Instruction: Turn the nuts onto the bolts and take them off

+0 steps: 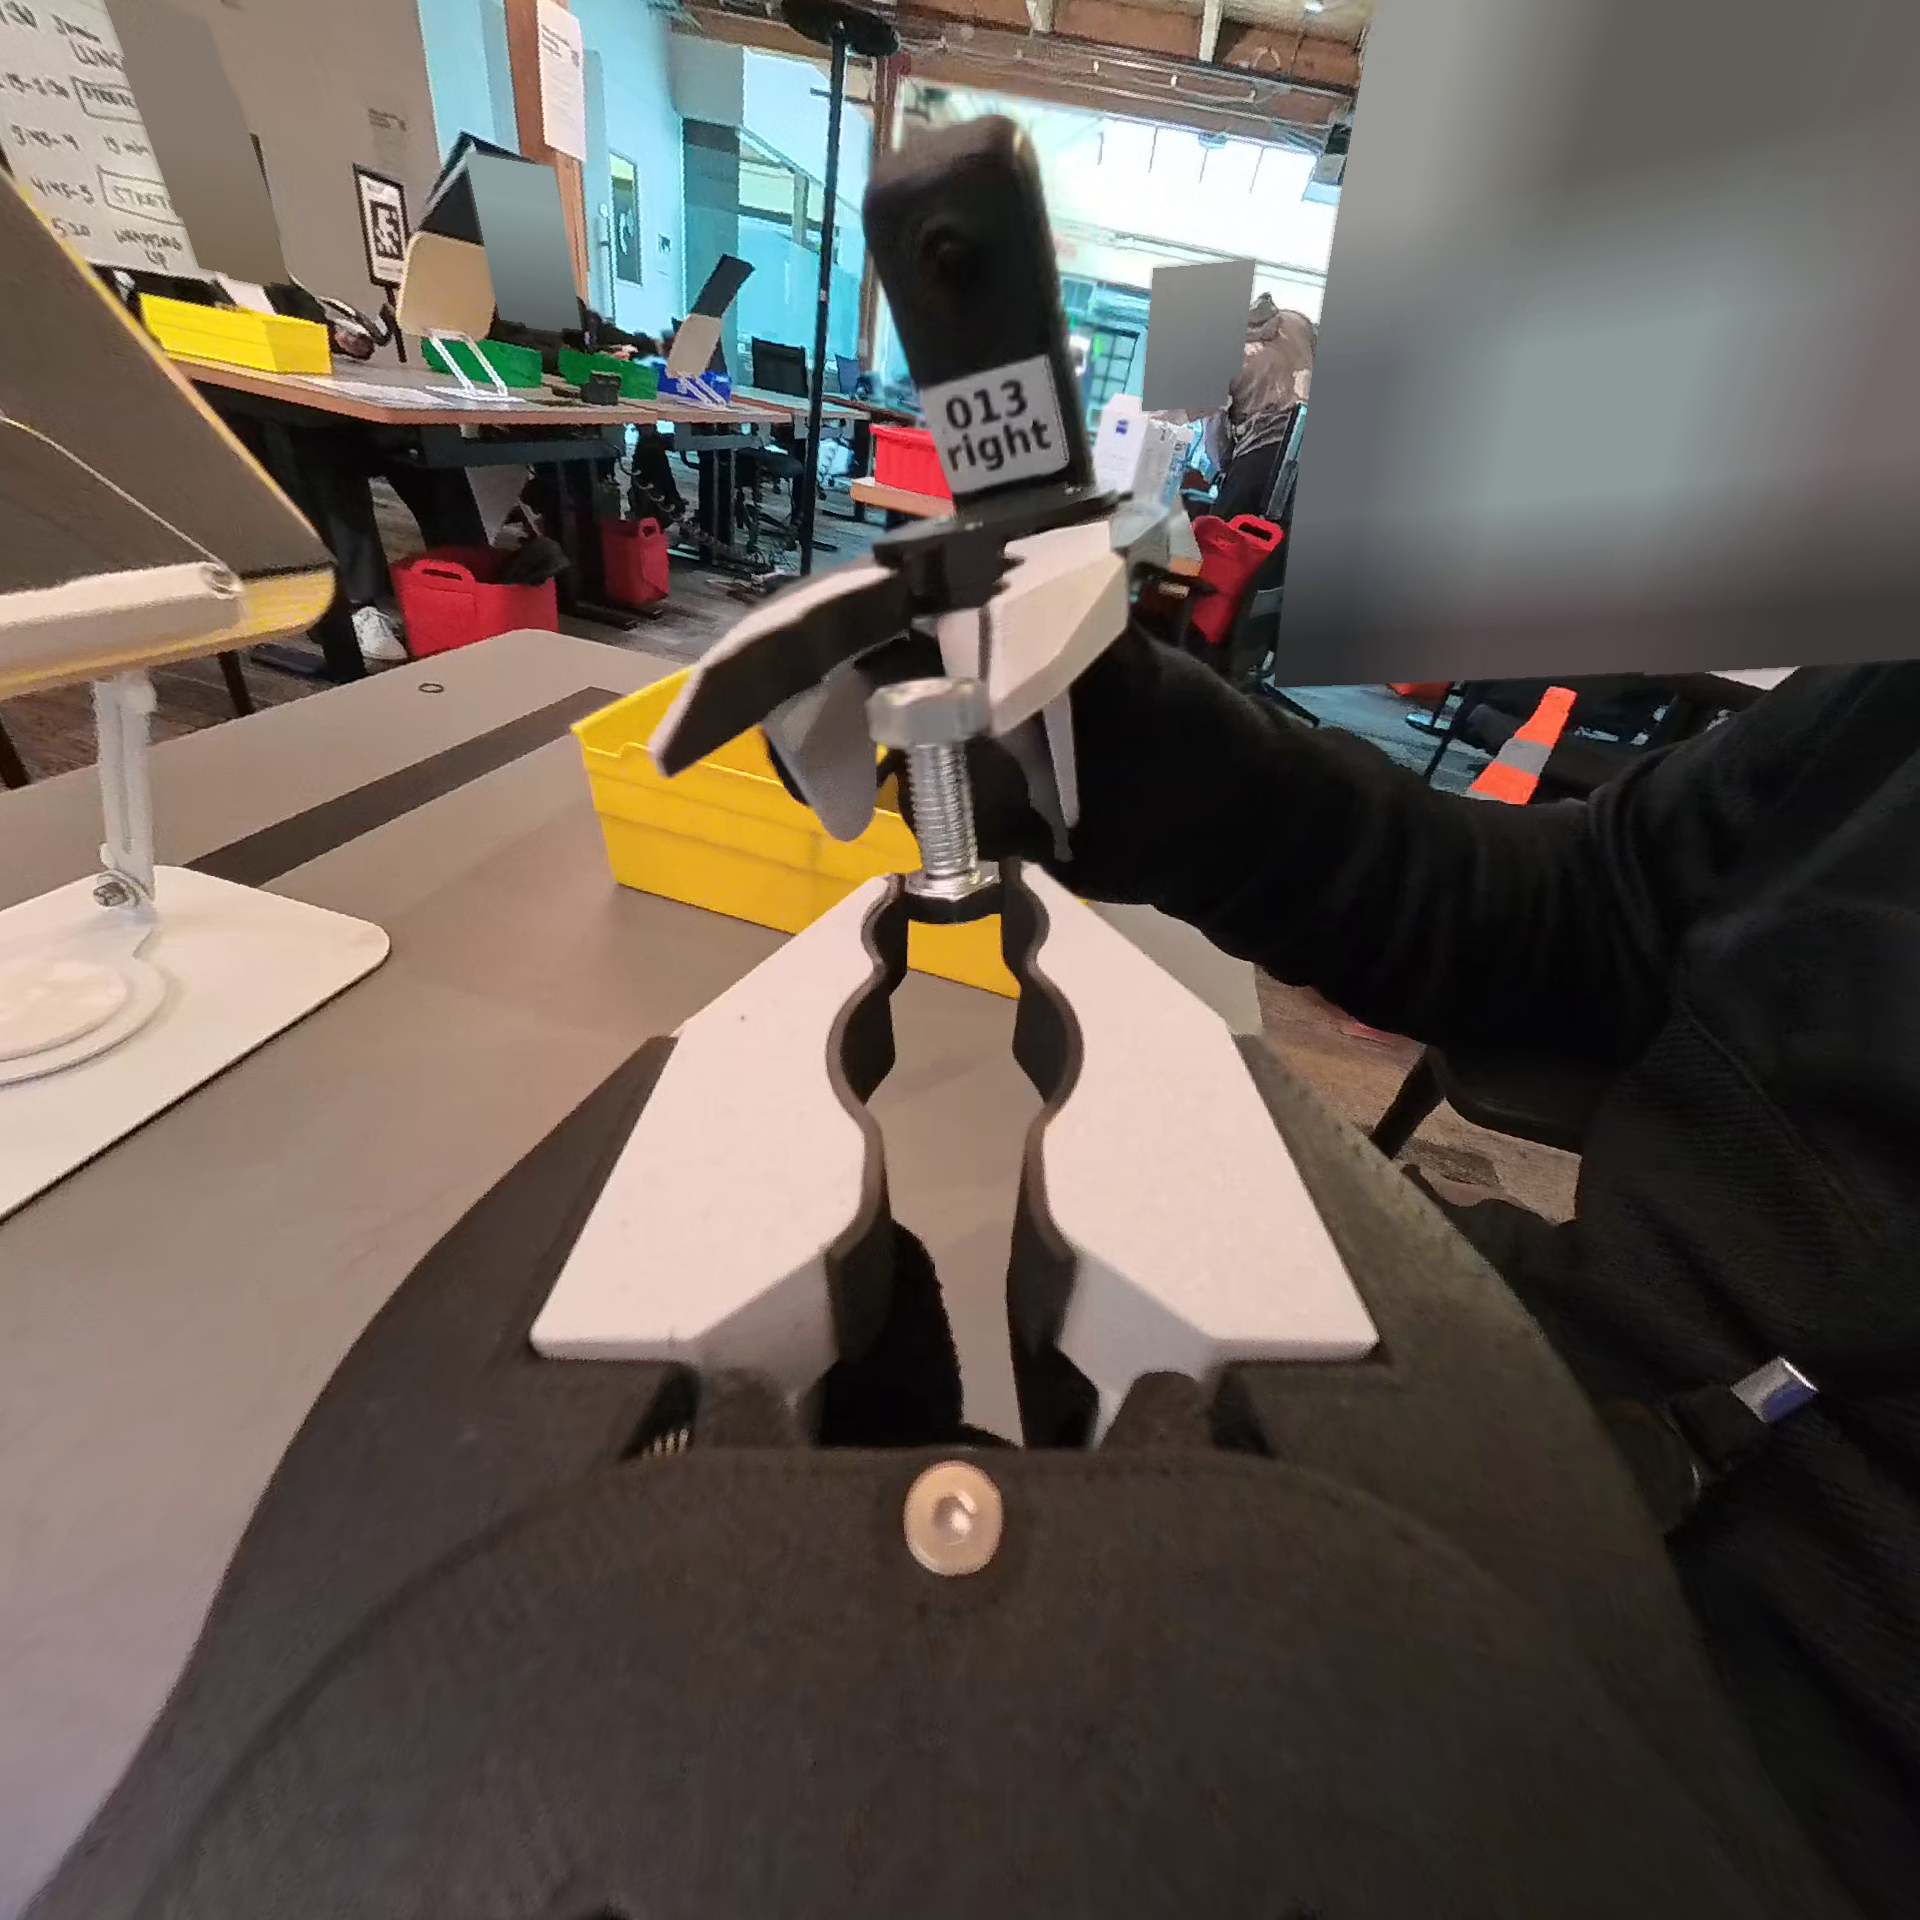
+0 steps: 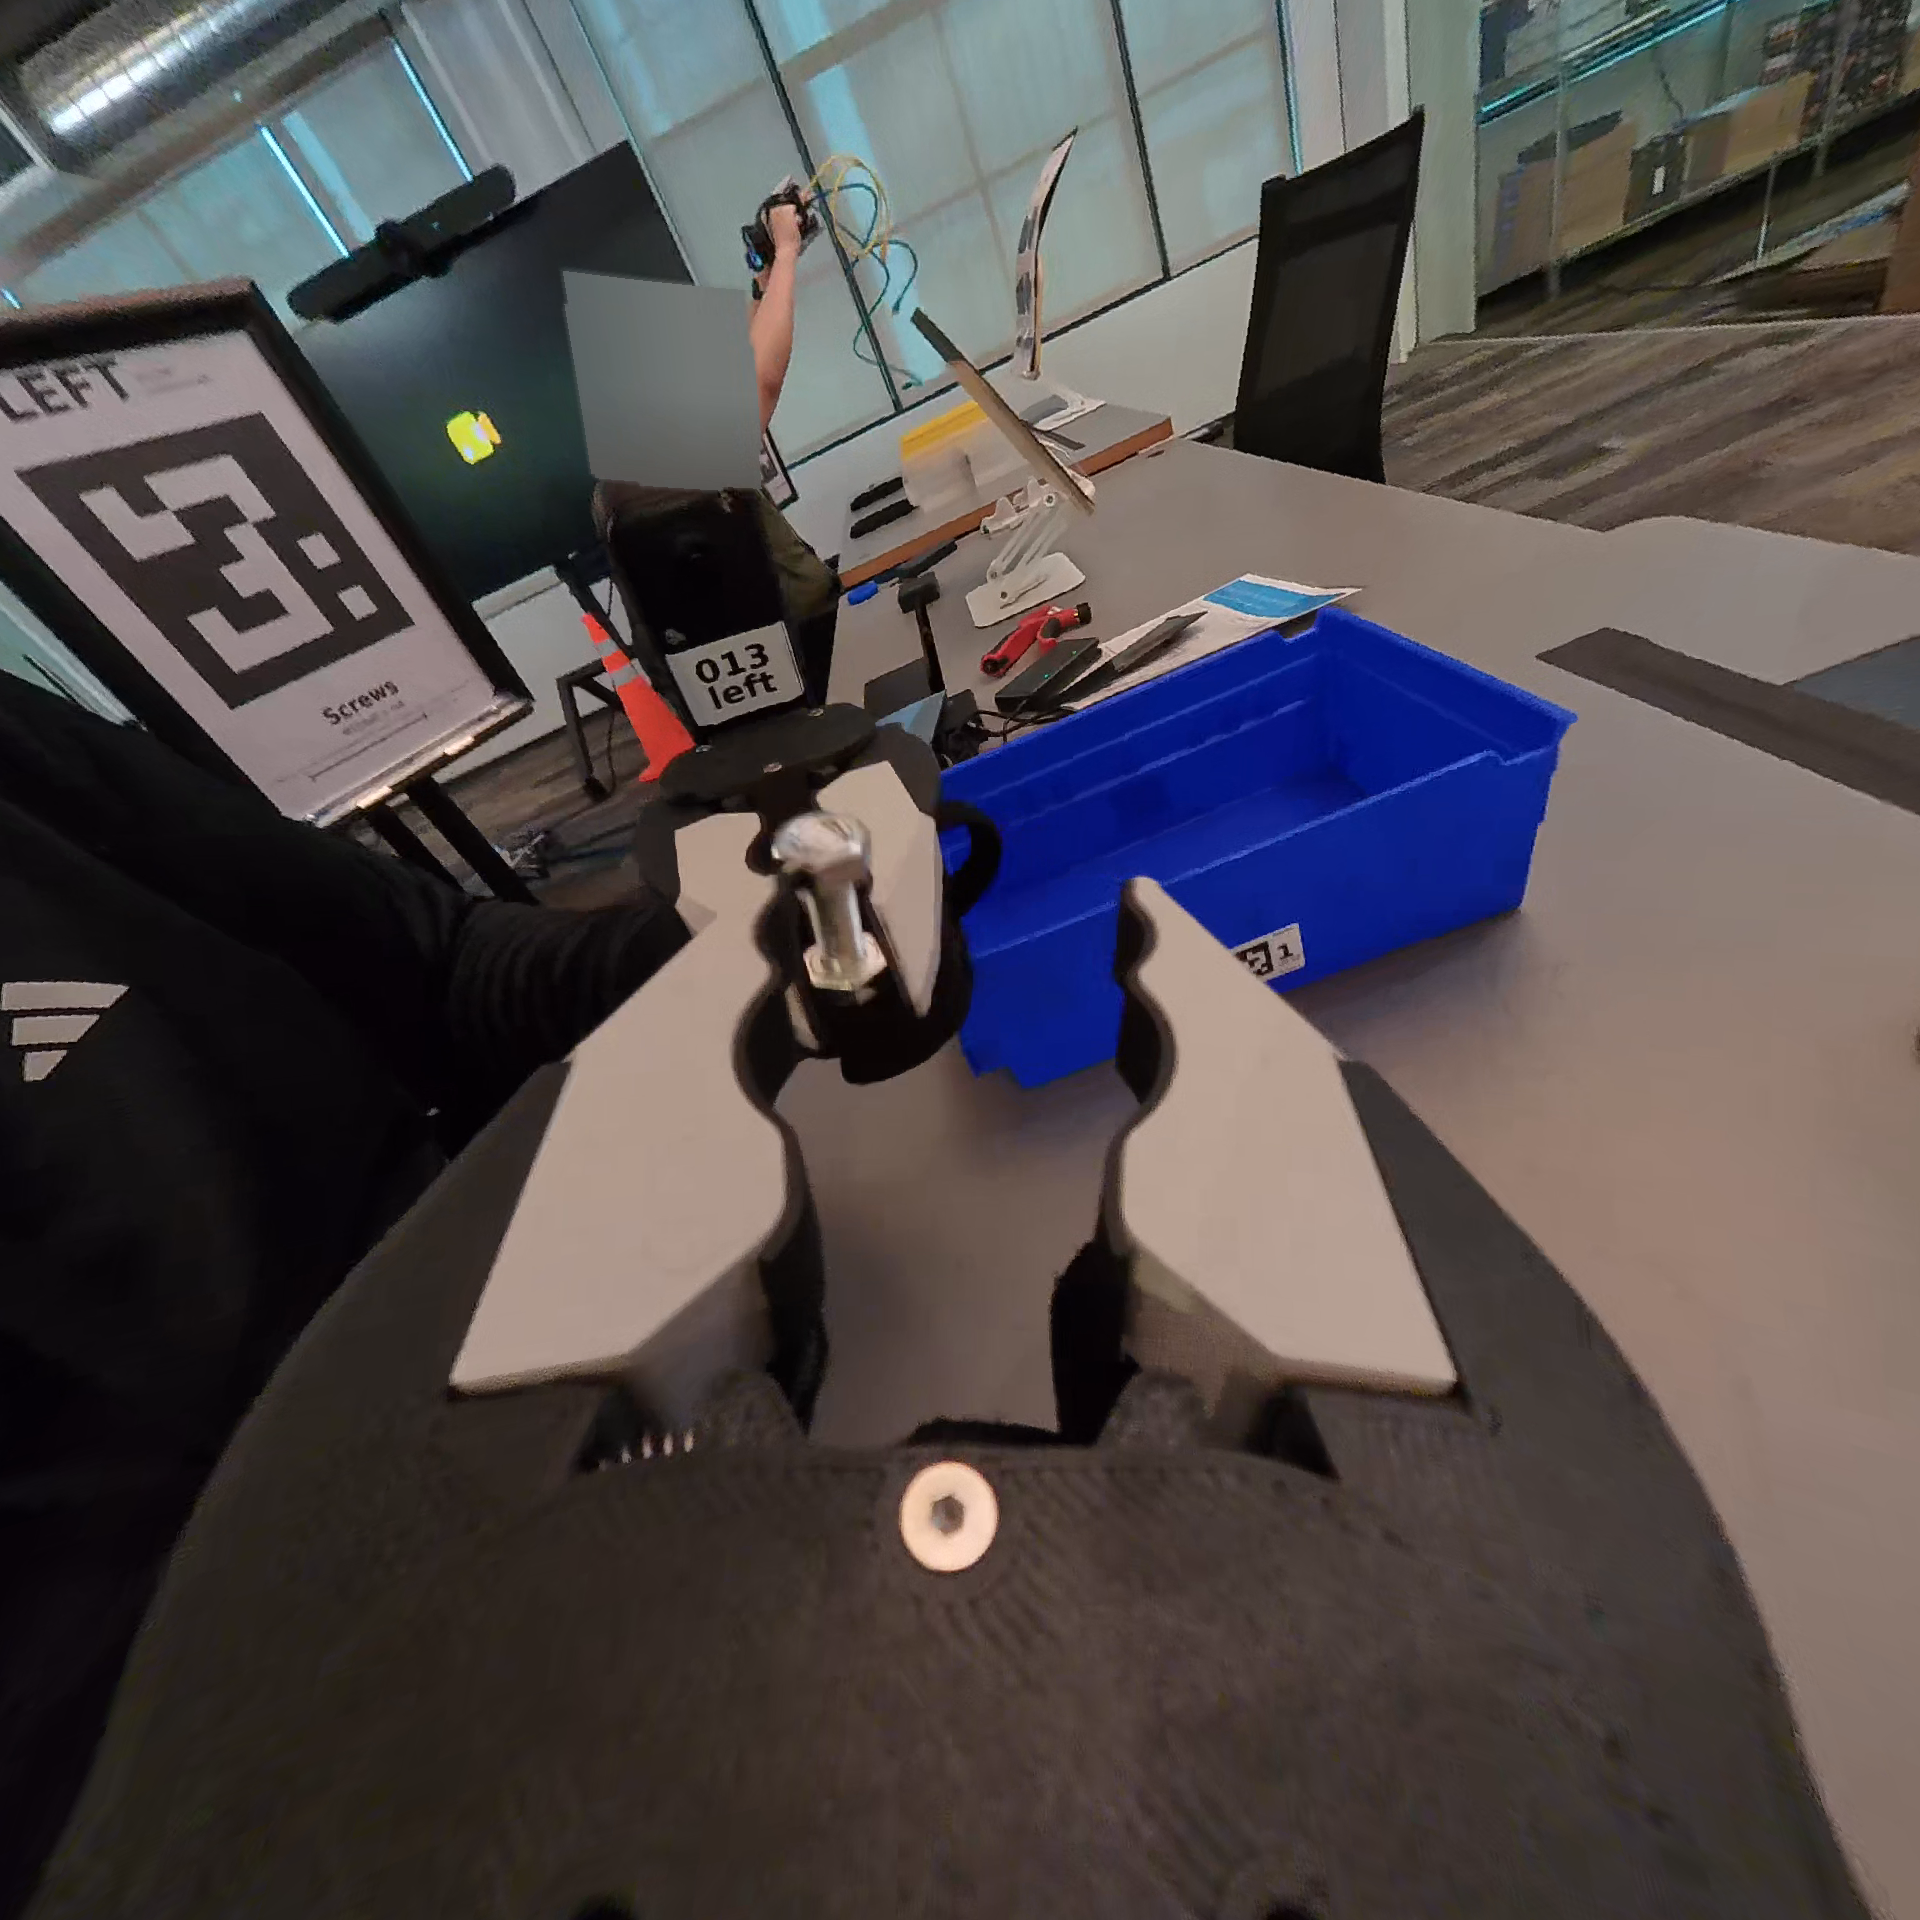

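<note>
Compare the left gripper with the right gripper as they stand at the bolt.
The left gripper has its jaws closed on the nut at the threaded end of the bolt. The right gripper has its jaws spread wide and grips nothing. The left gripper sits at the bolt's lower end, the right gripper up by its hex head. Both are grey and black and of the same build.
</note>
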